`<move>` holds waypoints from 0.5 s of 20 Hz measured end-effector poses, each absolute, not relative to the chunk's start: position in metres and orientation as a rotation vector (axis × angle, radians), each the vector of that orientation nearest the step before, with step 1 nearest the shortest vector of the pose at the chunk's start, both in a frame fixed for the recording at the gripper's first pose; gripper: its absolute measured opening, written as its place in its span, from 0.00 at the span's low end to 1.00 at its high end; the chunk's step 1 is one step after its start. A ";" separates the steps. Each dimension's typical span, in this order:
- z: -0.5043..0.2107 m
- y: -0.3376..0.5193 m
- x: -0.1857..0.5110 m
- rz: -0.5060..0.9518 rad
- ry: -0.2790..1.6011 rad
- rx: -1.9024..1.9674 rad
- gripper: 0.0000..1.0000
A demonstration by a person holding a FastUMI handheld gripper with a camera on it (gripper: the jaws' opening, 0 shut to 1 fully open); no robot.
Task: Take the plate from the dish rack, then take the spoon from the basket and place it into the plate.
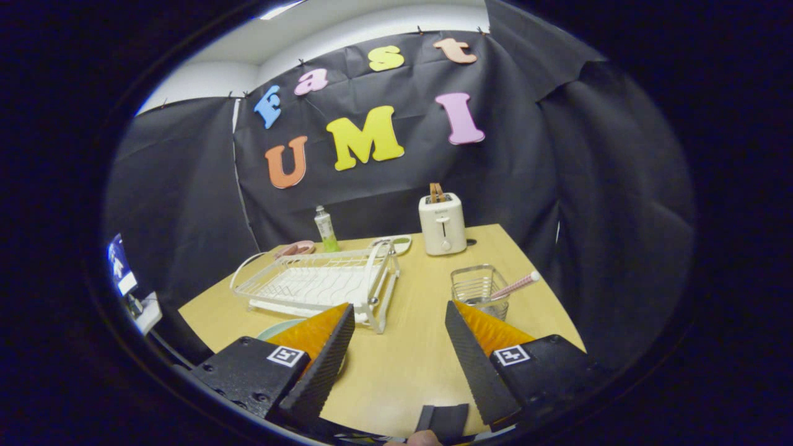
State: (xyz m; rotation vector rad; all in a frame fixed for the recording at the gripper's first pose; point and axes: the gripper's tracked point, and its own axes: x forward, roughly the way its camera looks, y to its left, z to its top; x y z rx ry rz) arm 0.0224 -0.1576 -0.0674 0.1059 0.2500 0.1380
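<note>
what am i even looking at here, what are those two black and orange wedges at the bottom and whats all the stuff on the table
Those wedges are the two fingers of a hand-held gripper. A person carries it, and the camera rides on it looking forward along the fingers. They stand open with nothing between them, over bare wooden table.

Ahead, toward the left finger, sits a white wire dish rack, looking empty. A pale plate lies on the table by that finger, mostly hidden behind it. Just beyond the right finger stands a small wire basket with a pink-handled spoon leaning out. Further back stand a white toaster, a tube and some small dishes.
</note>
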 end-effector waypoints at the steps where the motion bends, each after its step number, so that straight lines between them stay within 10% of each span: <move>1: -0.068 -0.174 0.025 0.097 0.220 0.077 0.96; 10: -0.084 -0.247 0.069 -0.019 0.143 0.151 0.93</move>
